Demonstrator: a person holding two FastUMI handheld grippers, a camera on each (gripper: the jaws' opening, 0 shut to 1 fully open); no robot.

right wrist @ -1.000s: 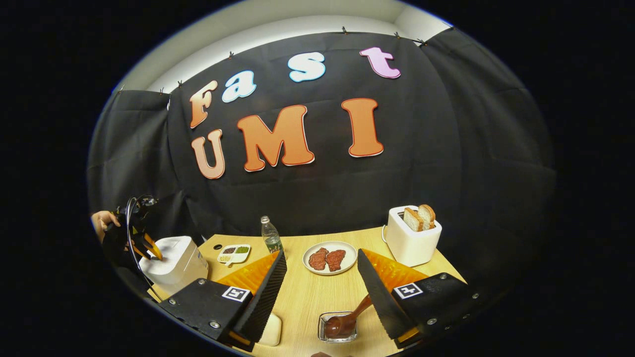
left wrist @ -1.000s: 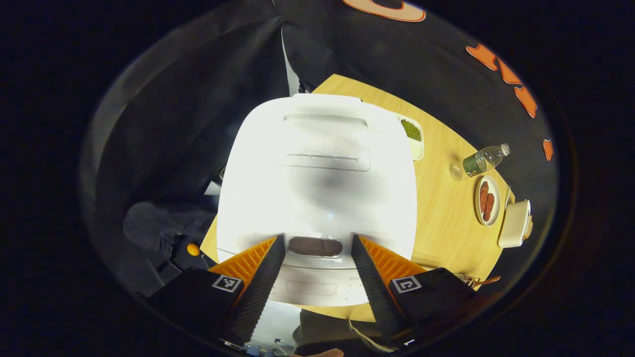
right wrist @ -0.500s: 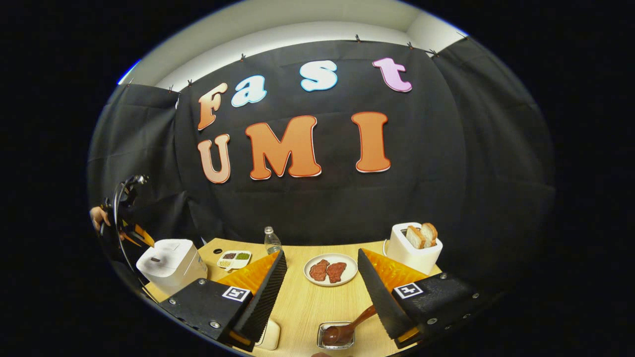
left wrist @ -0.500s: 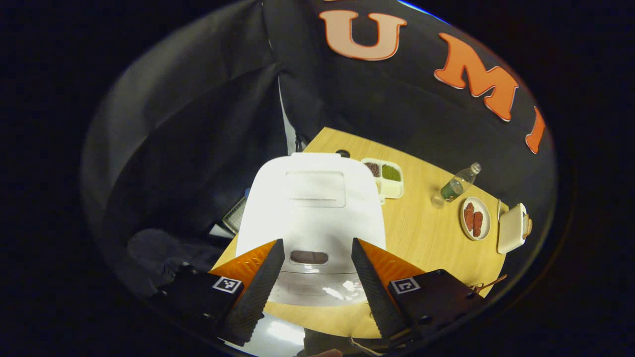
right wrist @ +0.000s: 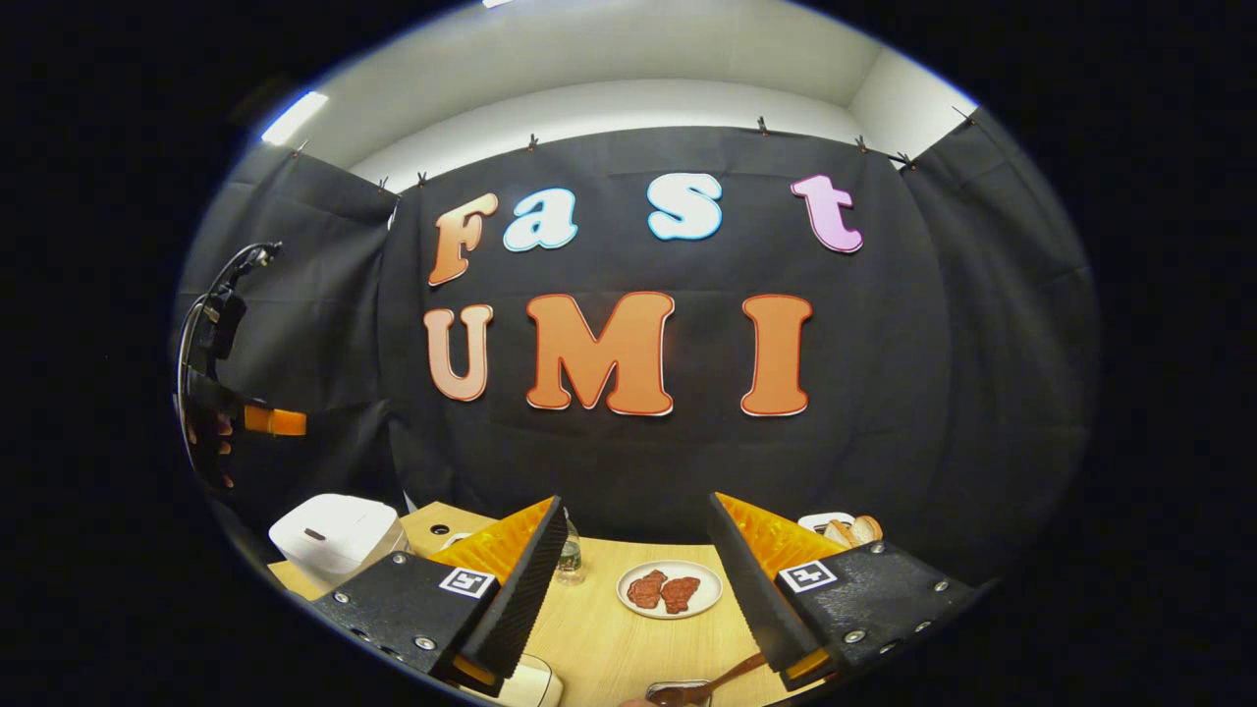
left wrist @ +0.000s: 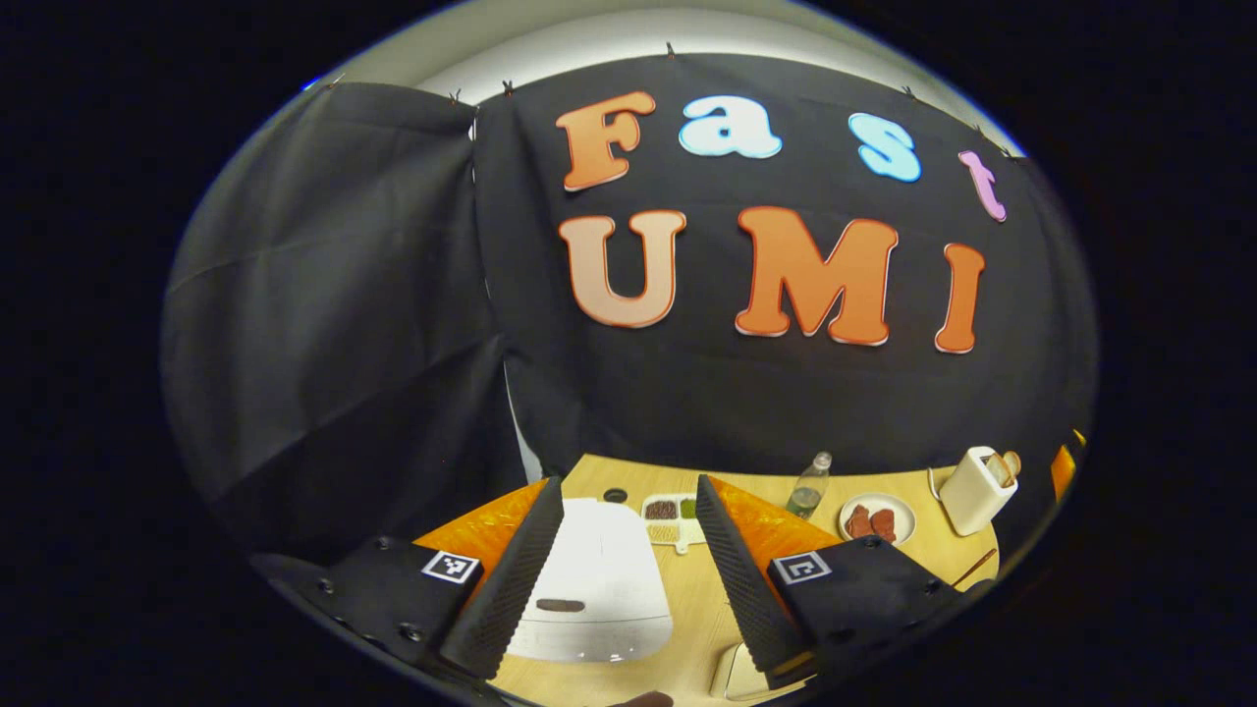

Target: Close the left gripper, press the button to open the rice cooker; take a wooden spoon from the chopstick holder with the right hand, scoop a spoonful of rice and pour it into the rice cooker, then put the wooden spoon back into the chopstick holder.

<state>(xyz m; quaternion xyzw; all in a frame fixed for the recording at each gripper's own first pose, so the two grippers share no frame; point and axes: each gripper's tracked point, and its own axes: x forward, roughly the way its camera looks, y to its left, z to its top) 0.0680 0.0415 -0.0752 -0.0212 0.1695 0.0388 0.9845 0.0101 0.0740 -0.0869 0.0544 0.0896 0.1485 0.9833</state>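
Observation:
The white rice cooker [left wrist: 599, 579] stands on the wooden table with its lid down and its dark button [left wrist: 562, 606] on the front. My left gripper [left wrist: 628, 486] hovers open well above and behind it, touching nothing. From the right gripper view, the cooker [right wrist: 334, 535] sits at the far left, and the left gripper [right wrist: 280, 422] is held high above it by a hand [right wrist: 211, 442]. My right gripper [right wrist: 636, 503] is open and empty. The wooden spoon [right wrist: 722, 679] leans in the metal chopstick holder [right wrist: 678, 692] at the bottom edge.
On the table [right wrist: 599, 628] stand a water bottle [right wrist: 570, 555], a plate with two red patties [right wrist: 670, 589], a white toaster with bread [right wrist: 849, 530] and a compartment tray of grains [left wrist: 673, 516]. A white container [right wrist: 525, 682] sits by my right gripper's left finger.
My left gripper has risen and tilted up away from the rice cooker, which now looks small and low. The right gripper has also lifted and tilted up. Both stayed open.

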